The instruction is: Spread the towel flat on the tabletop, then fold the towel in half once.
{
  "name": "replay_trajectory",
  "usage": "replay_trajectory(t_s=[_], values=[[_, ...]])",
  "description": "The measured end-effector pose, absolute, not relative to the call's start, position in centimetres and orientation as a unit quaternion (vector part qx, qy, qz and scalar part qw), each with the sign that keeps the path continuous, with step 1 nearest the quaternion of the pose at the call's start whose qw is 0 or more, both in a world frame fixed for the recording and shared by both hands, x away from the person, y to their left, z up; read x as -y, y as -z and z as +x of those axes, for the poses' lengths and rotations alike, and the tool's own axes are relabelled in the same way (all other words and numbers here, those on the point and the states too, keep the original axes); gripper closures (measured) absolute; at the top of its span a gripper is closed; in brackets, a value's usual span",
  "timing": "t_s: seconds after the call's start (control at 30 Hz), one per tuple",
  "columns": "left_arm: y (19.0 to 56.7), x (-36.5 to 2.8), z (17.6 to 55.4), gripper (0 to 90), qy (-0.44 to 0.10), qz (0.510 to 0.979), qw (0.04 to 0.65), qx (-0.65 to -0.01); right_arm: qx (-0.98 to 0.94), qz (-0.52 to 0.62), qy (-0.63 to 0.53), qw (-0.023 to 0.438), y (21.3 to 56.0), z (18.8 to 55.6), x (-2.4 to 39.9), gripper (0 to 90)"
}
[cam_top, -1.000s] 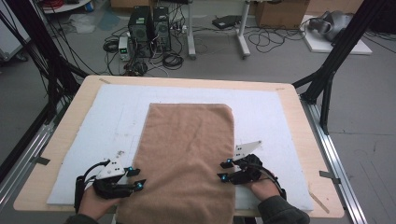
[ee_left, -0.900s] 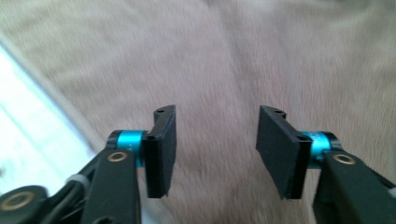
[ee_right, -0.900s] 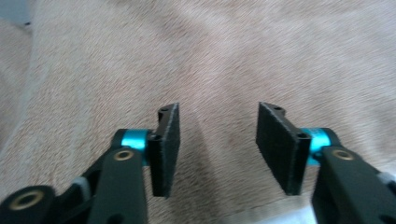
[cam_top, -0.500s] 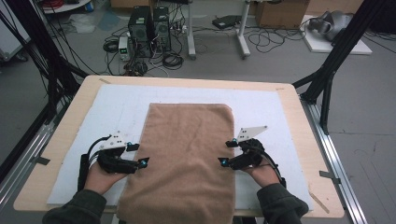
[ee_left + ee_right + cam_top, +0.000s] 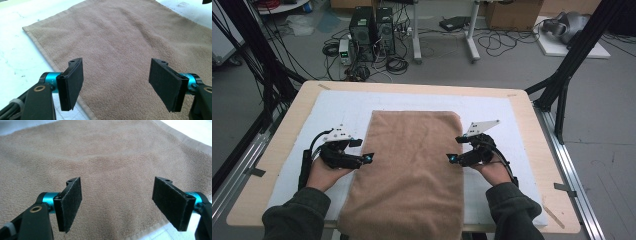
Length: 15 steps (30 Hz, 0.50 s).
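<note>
Our left hand-held gripper and right hand-held gripper have just been opening; both sets of jaws stand apart with nothing between them, at 9 and 3 o'clock of the brown towel. It lies flat along the white mat on the tabletop, its 6 o'clock end hanging over the edge. We judge it soft, light and limp, best pinched at the hemmed side edges.

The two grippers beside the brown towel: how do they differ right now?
The left gripper sits at the brown towel's left long edge and points right; the right gripper sits at its right edge and points left. The right gripper's grey plate tilts up more steeply than the left's. Both are open, jaws just widened, nothing between them.
</note>
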<state>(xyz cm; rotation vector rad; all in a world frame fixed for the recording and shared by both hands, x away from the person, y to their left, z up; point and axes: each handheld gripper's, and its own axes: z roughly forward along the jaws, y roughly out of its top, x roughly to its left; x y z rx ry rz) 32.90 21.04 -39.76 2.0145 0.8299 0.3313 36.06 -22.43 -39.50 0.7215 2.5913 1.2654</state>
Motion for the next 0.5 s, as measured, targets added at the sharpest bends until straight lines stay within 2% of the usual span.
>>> replay_trajectory(t_s=[0.27,0.5], values=[[39.6,-20.7,34.8,31.3,-0.129,0.82,0.437,-0.347,-0.873,0.254,-0.409,0.074,40.3,37.9,23.0,23.6],[37.5,-20.8,36.6,32.3,-0.15,0.801,0.457,-0.356,-0.87,0.263,-0.408,0.092,37.8,40.2,23.3,23.8]])
